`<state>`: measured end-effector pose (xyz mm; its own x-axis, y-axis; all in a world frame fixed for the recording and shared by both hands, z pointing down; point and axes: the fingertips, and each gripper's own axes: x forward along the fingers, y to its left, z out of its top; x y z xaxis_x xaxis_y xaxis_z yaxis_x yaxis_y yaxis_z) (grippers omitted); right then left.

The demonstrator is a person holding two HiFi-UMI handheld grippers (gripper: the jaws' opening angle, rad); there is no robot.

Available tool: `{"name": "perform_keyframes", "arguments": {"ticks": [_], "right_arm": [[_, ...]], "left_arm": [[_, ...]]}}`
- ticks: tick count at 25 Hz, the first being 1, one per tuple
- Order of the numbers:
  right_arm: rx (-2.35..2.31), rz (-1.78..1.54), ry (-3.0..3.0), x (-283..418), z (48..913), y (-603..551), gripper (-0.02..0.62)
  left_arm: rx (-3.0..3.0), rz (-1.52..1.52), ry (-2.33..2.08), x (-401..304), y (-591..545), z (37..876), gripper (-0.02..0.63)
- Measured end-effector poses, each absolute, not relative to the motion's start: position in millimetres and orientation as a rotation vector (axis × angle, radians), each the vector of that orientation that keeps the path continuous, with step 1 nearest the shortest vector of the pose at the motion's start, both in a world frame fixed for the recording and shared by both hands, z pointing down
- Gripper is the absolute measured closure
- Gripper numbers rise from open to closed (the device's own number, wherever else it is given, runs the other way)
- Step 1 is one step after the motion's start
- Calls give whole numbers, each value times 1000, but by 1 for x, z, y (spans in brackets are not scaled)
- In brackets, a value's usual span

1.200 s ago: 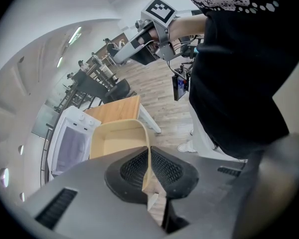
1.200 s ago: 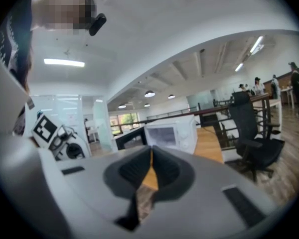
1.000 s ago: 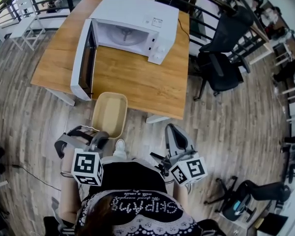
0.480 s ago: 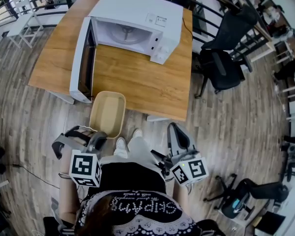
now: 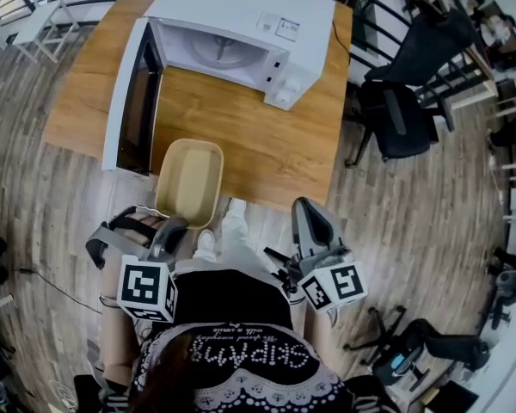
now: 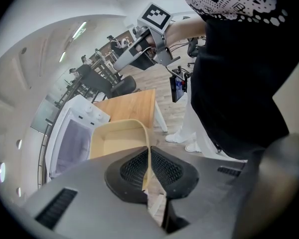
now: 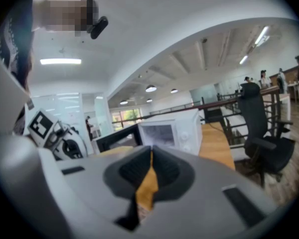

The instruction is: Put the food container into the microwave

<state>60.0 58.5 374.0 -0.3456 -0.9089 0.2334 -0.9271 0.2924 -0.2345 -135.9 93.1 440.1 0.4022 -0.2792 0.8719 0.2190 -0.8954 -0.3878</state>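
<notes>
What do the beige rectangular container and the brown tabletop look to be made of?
Beige rectangular container: probably plastic, matte; thin, uniform walls with rounded corners. Brown tabletop: wood or wood-look laminate, smooth; visible grain streaks, can't tell which.

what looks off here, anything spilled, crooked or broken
Nothing stands out. The food container is empty and unbroken, its wall pinched in the left tongs. The microwave sits on the table with its door open.
</notes>
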Motion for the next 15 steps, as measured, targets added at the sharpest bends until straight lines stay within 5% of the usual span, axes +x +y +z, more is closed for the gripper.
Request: {"name": "perform_keyframes", "arguments": {"ticks": [15], "right_arm": [[1684, 522, -2521, 142, 384, -46, 561]], "left_arm": [[-2191, -1554, 170, -56, -7, 442, 568]]}}
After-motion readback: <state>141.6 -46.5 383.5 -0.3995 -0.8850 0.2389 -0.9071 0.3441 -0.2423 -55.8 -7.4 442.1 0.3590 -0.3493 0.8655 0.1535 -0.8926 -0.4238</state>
